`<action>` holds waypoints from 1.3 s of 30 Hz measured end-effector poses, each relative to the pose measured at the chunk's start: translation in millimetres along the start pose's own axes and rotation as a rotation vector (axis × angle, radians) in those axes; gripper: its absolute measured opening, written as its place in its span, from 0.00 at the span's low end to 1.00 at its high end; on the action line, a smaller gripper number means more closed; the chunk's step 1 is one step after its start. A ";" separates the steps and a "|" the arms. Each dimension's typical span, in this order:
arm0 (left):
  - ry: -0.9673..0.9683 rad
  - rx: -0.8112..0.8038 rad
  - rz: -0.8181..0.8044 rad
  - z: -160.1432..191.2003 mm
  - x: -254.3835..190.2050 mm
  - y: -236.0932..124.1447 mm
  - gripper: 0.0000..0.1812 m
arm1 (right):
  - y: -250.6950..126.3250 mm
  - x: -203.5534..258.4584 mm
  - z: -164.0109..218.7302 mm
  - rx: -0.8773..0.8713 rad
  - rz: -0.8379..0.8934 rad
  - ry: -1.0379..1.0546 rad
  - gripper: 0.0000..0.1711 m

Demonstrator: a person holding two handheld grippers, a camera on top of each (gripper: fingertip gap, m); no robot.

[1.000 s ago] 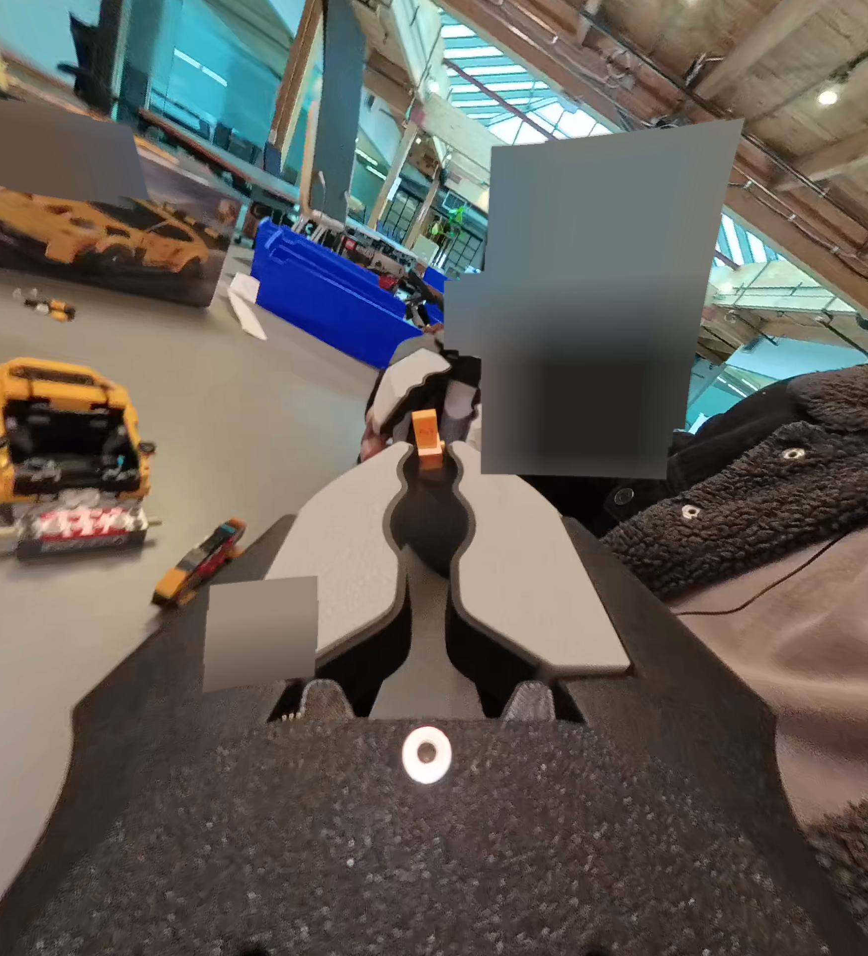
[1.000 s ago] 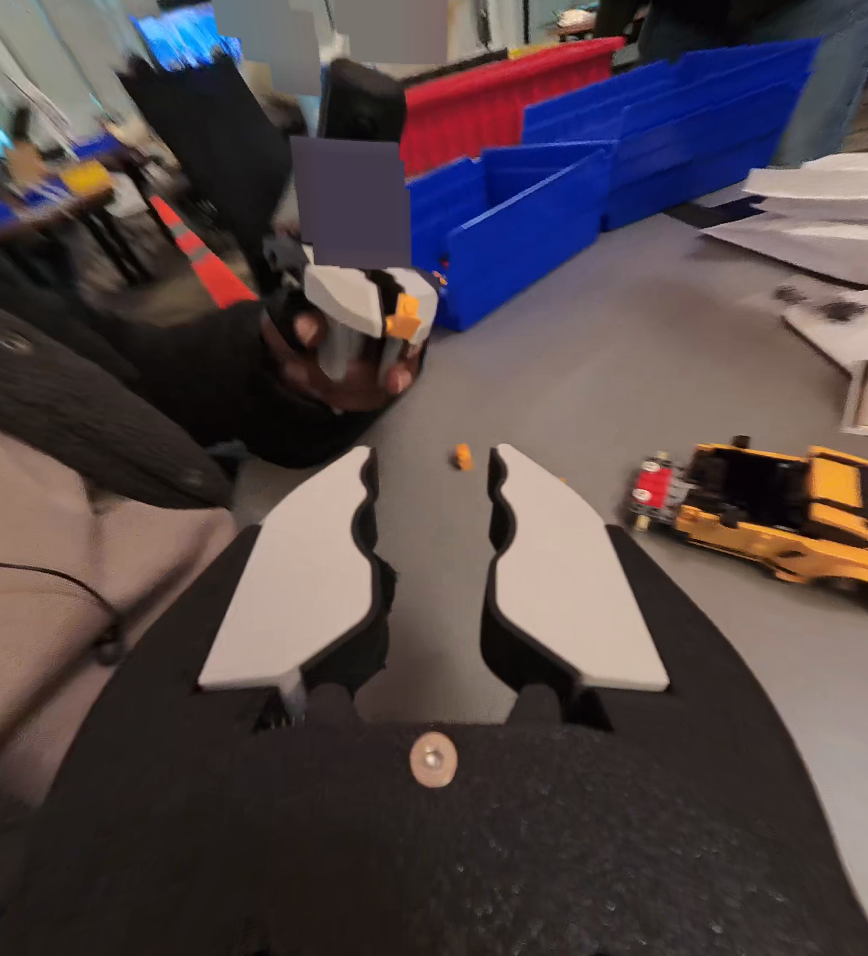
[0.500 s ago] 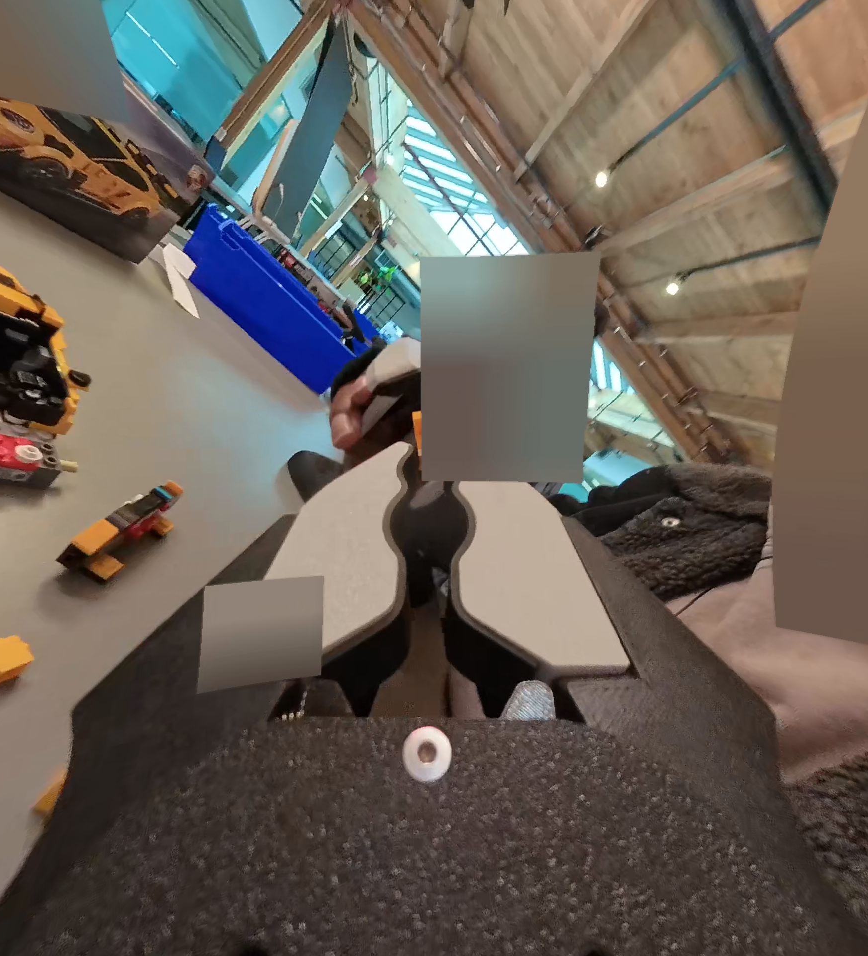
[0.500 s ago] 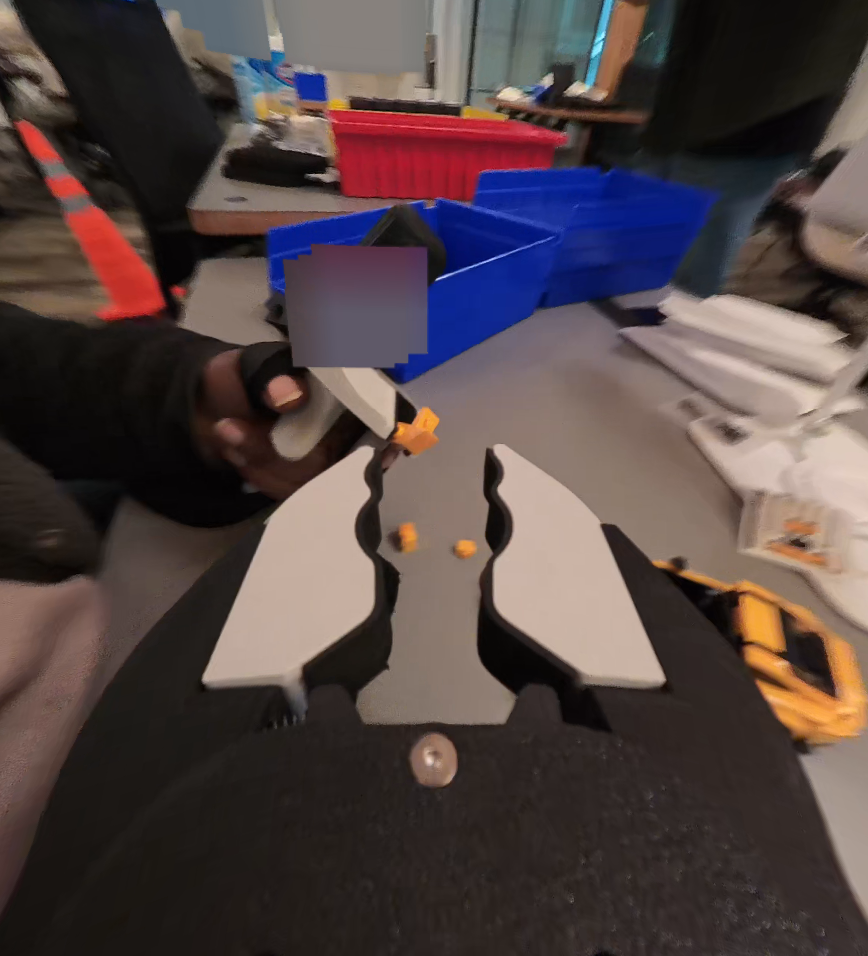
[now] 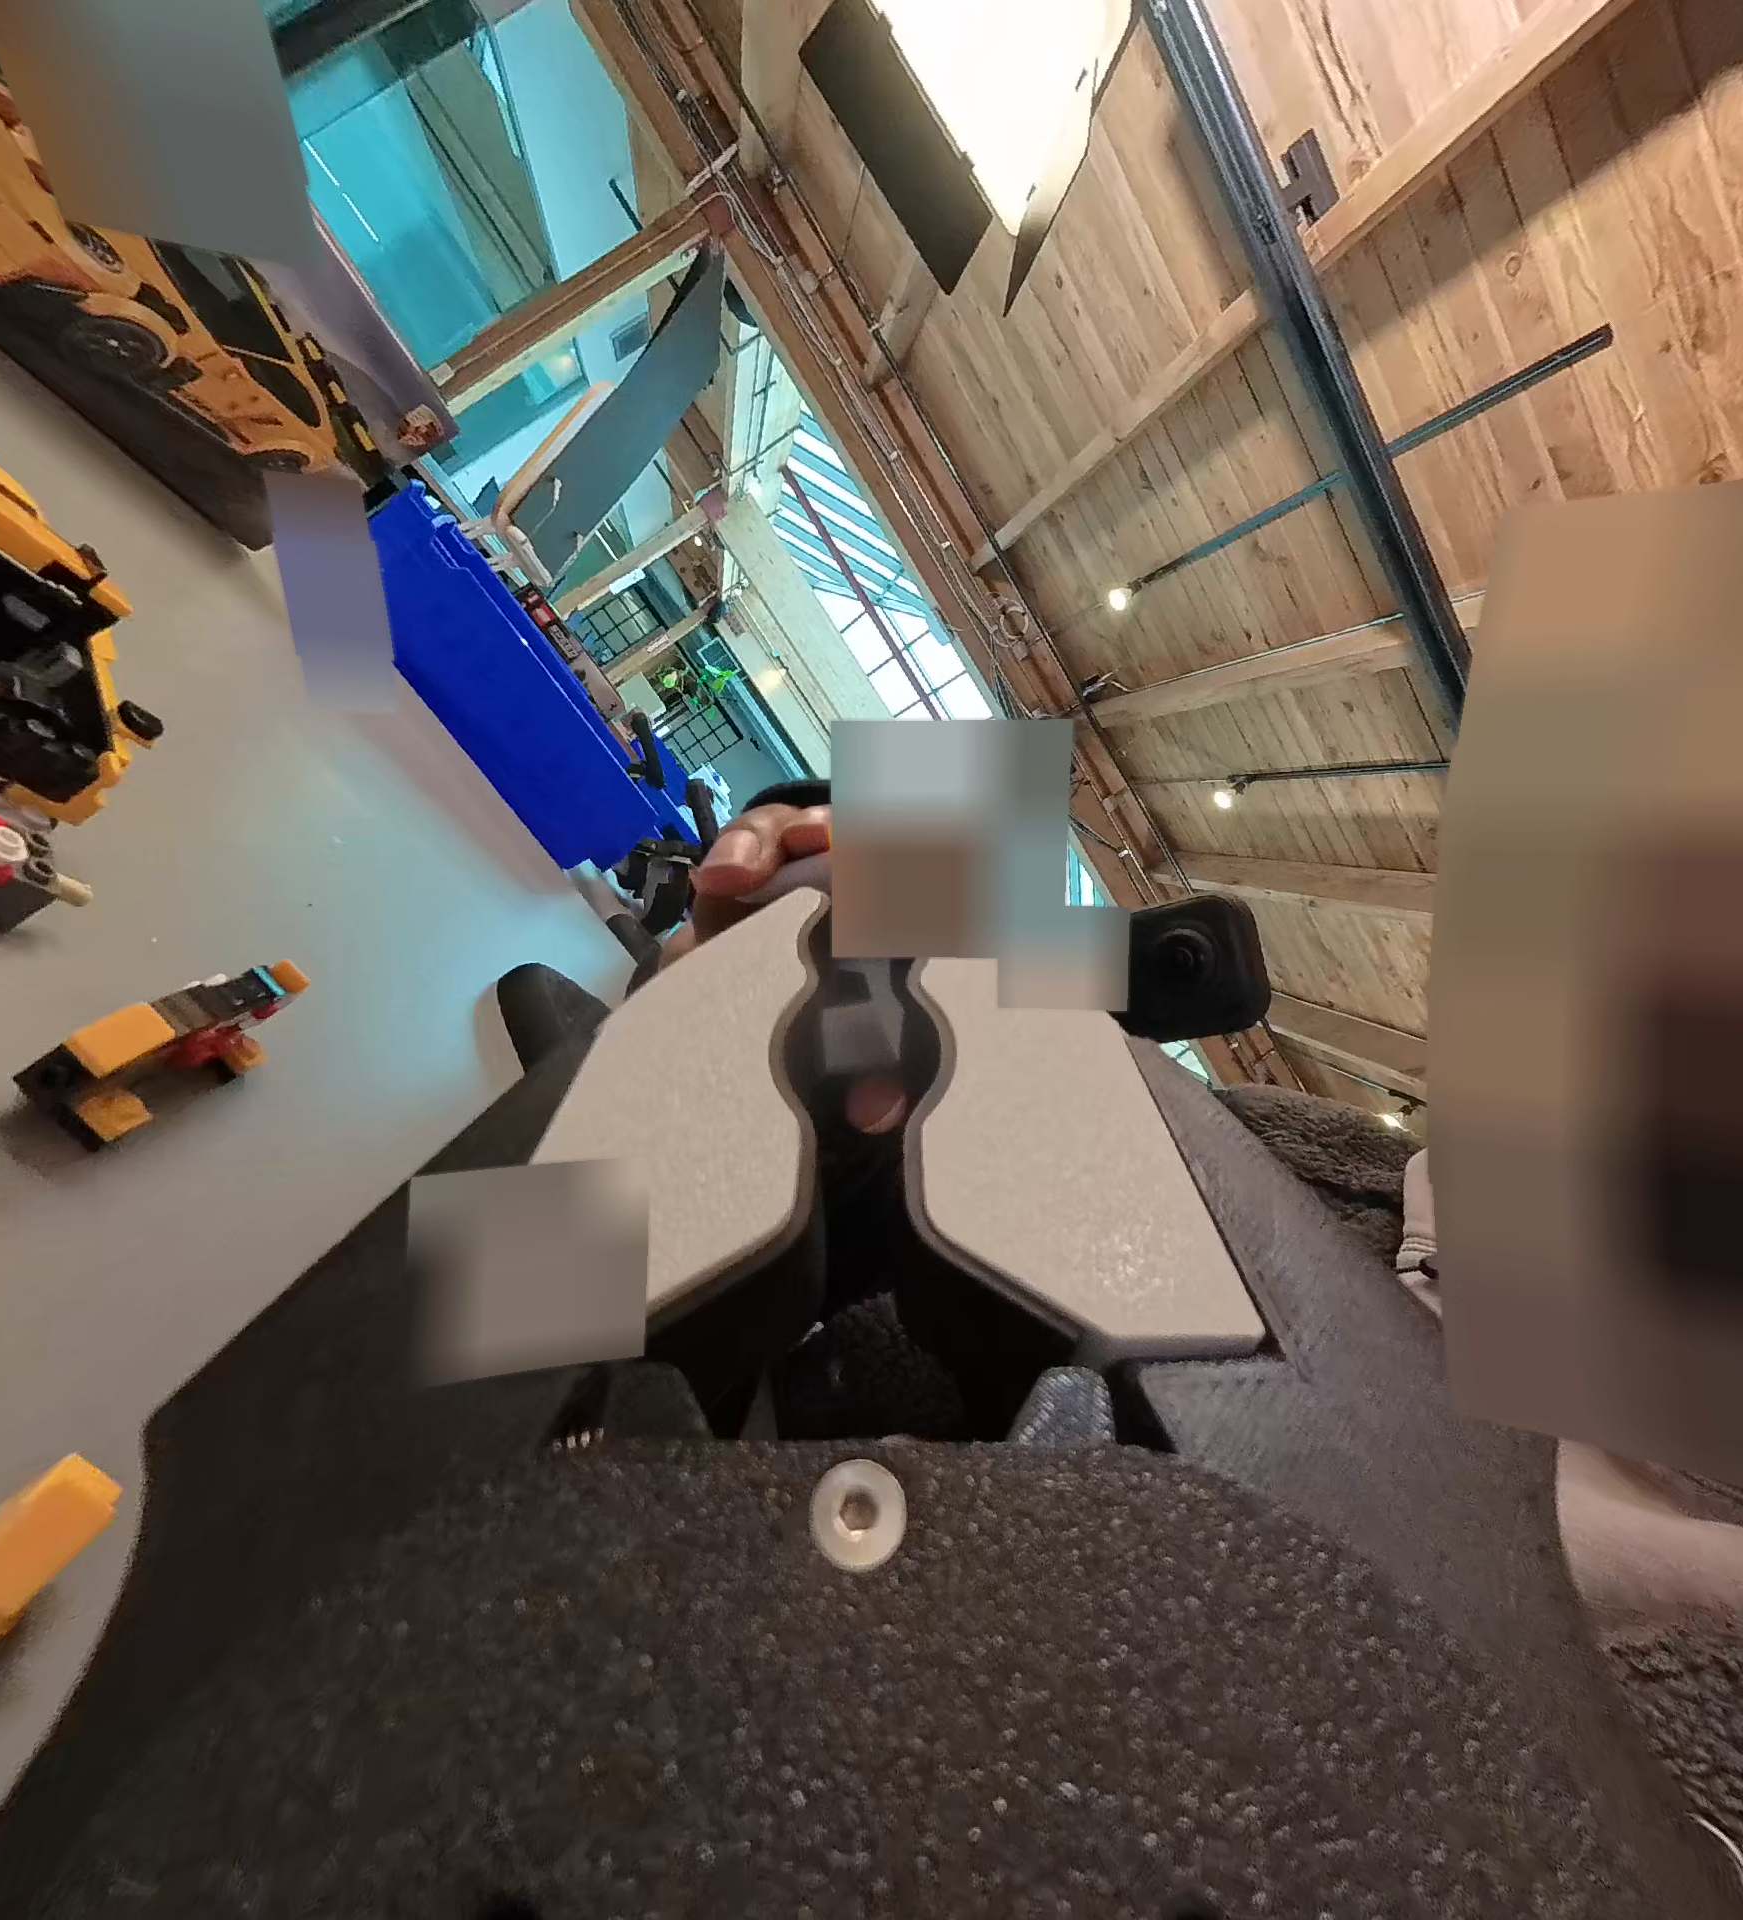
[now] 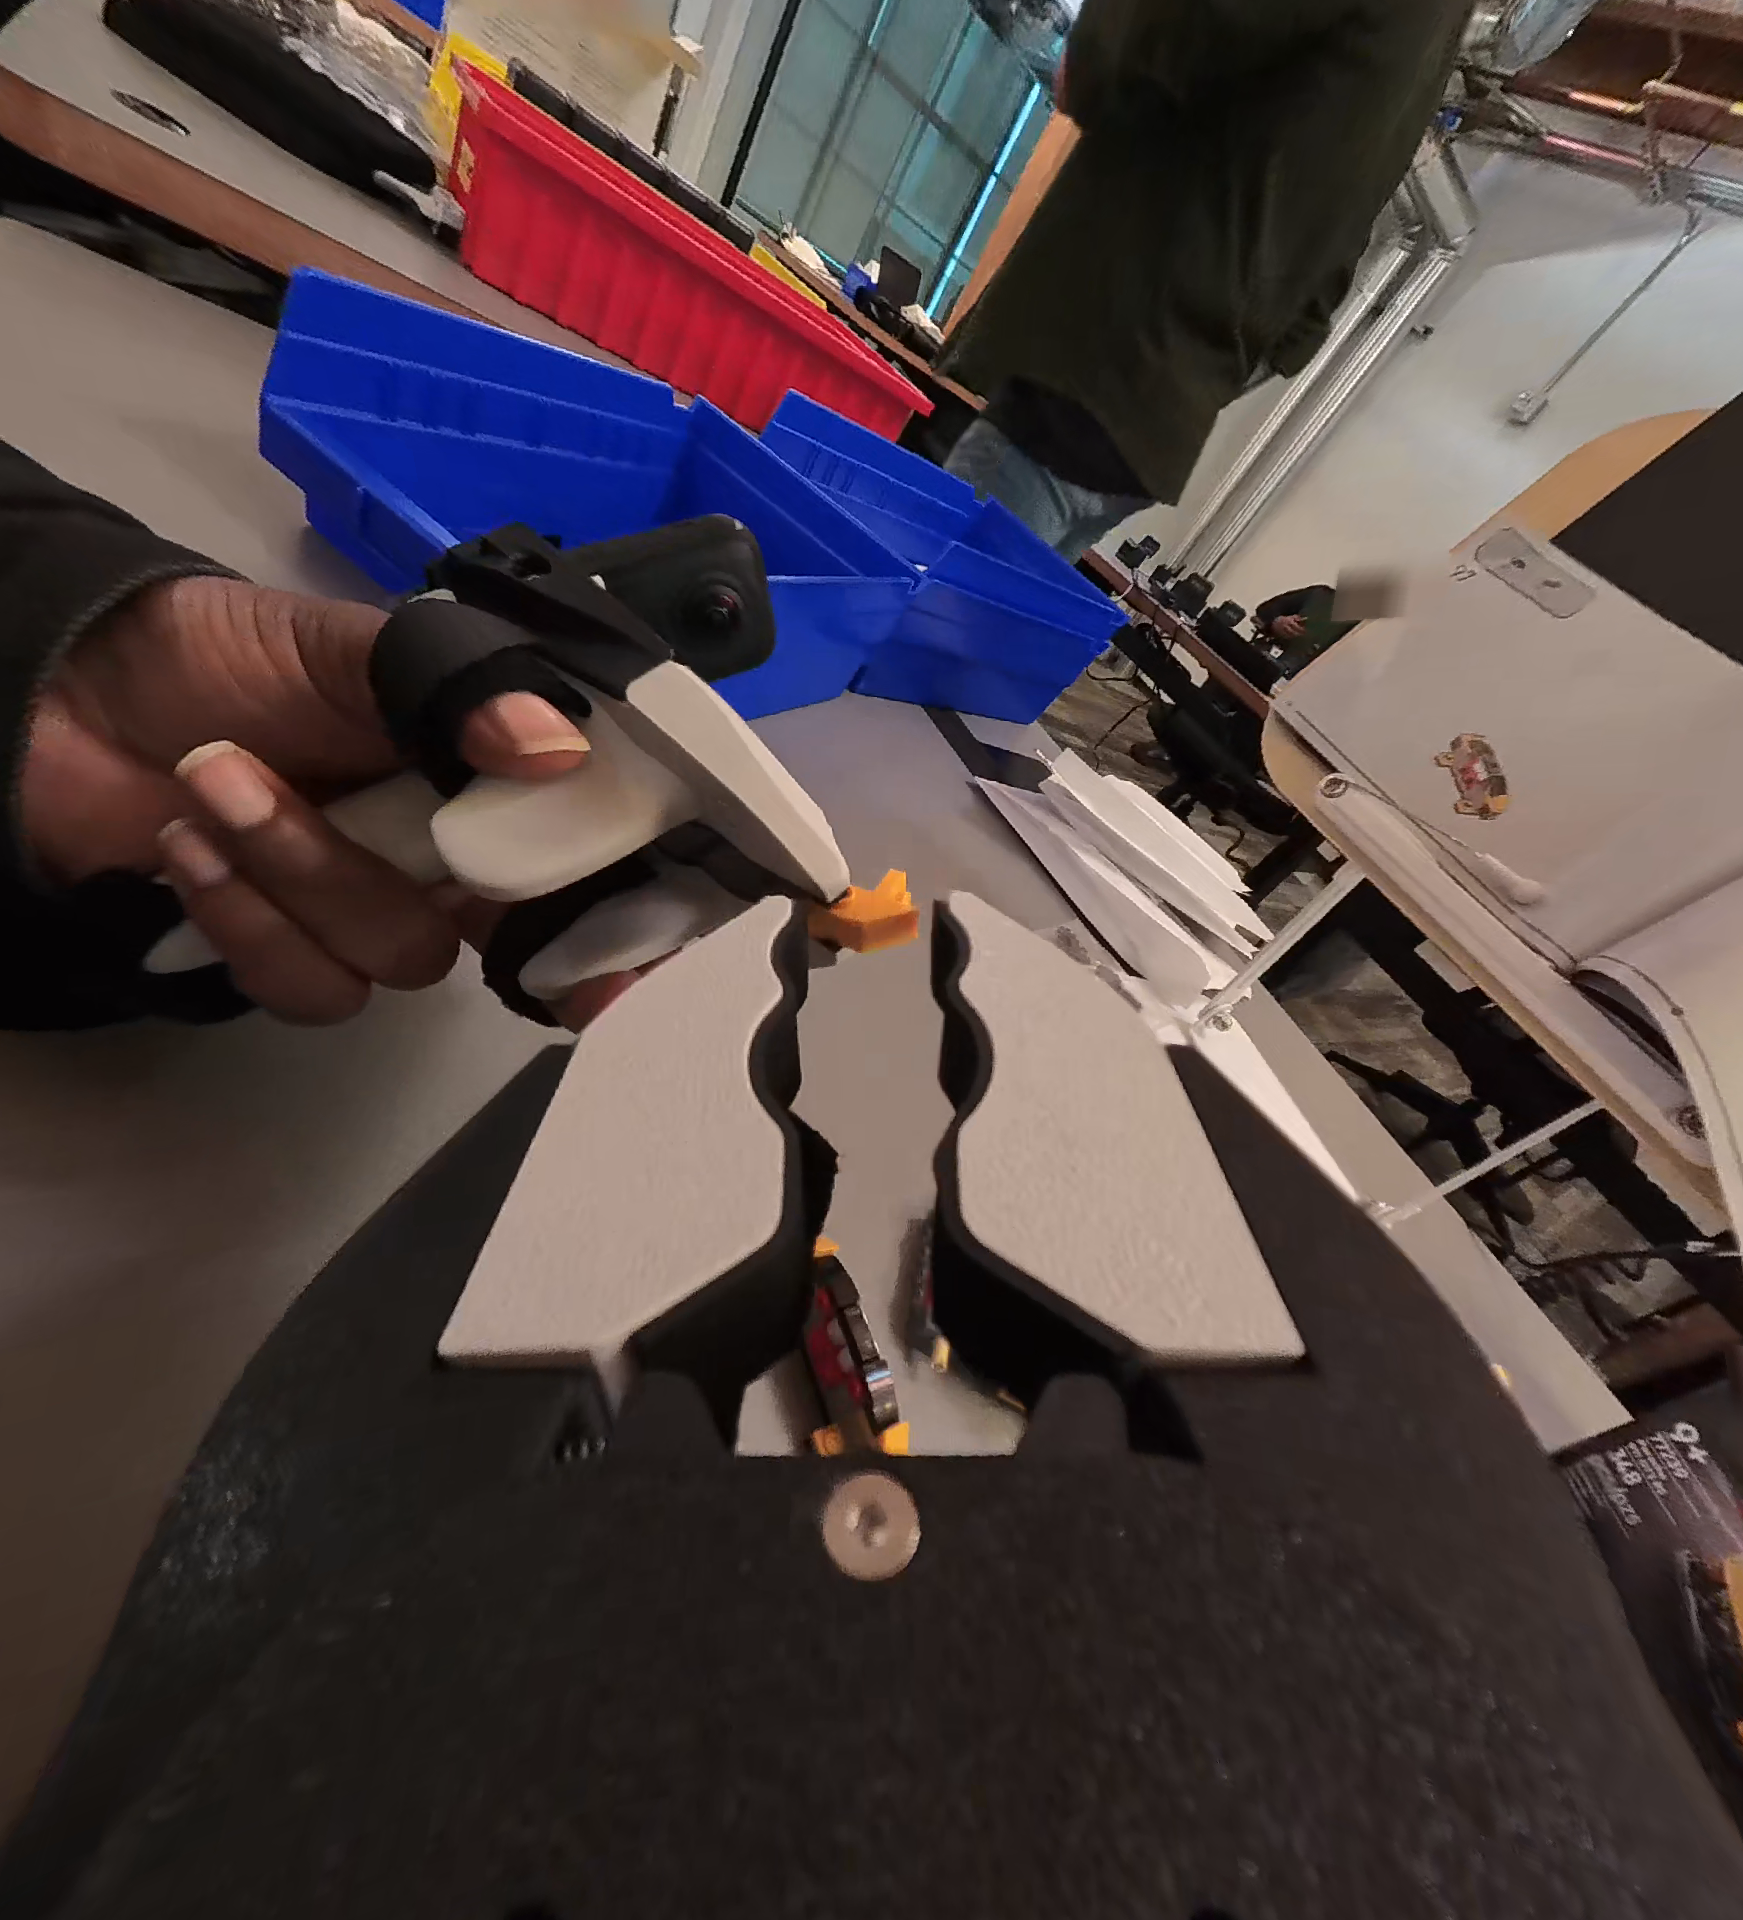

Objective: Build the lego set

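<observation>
While my left fingers (image 6: 825, 883) pinch the small orange piece (image 6: 865, 918) in mid-air, my right gripper (image 6: 862, 997) sits half open, empty, just beside it. Likely handover; next, close on it squarely.

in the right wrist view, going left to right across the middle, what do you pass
hand on the left gripper → orange lego piece at its tips → white papers → open instruction booklet
</observation>
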State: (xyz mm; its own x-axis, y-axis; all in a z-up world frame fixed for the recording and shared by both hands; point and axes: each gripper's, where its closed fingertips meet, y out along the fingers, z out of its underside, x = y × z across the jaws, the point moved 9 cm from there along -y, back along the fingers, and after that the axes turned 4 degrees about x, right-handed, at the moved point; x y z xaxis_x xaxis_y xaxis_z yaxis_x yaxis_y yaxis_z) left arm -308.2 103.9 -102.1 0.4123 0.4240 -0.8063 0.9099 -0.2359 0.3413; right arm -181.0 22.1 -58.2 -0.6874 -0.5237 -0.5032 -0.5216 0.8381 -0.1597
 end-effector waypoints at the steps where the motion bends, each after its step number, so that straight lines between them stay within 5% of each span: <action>1: -0.004 -0.002 0.001 0.3 0.3 0.1 0.05 | -0.1 0.0 0.3 -0.001 0.000 -0.004 0.13; 13: 0.010 0.029 -0.015 1.9 -2.6 6.1 0.05 | -2.4 -3.1 4.2 -0.019 -0.054 0.022 0.12; 17: 0.296 0.168 -0.314 -19.4 -9.9 -9.8 0.06 | -13.7 -22.8 20.2 -0.010 -0.145 0.100 0.12; 21: 0.565 0.600 -0.827 -22.0 10.7 -19.5 0.12 | -26.2 -40.5 45.0 0.011 -0.188 0.224 0.12; 28: 0.606 0.869 -1.014 -8.1 45.4 1.0 0.15 | -34.0 -49.6 58.0 -0.001 -0.151 0.287 0.12; 39: 0.596 0.894 -1.057 -6.6 47.2 -0.8 0.05 | -41.3 -57.5 62.2 -0.088 -0.173 0.392 0.12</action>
State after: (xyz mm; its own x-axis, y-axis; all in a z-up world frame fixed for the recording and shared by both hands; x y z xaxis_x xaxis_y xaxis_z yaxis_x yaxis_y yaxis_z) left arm -289.3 129.8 -137.3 -0.2390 0.9657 -0.1019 0.5555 0.0498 -0.8300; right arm -88.5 27.1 -75.4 -0.7171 -0.6880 -0.1119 -0.6755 0.7255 -0.1319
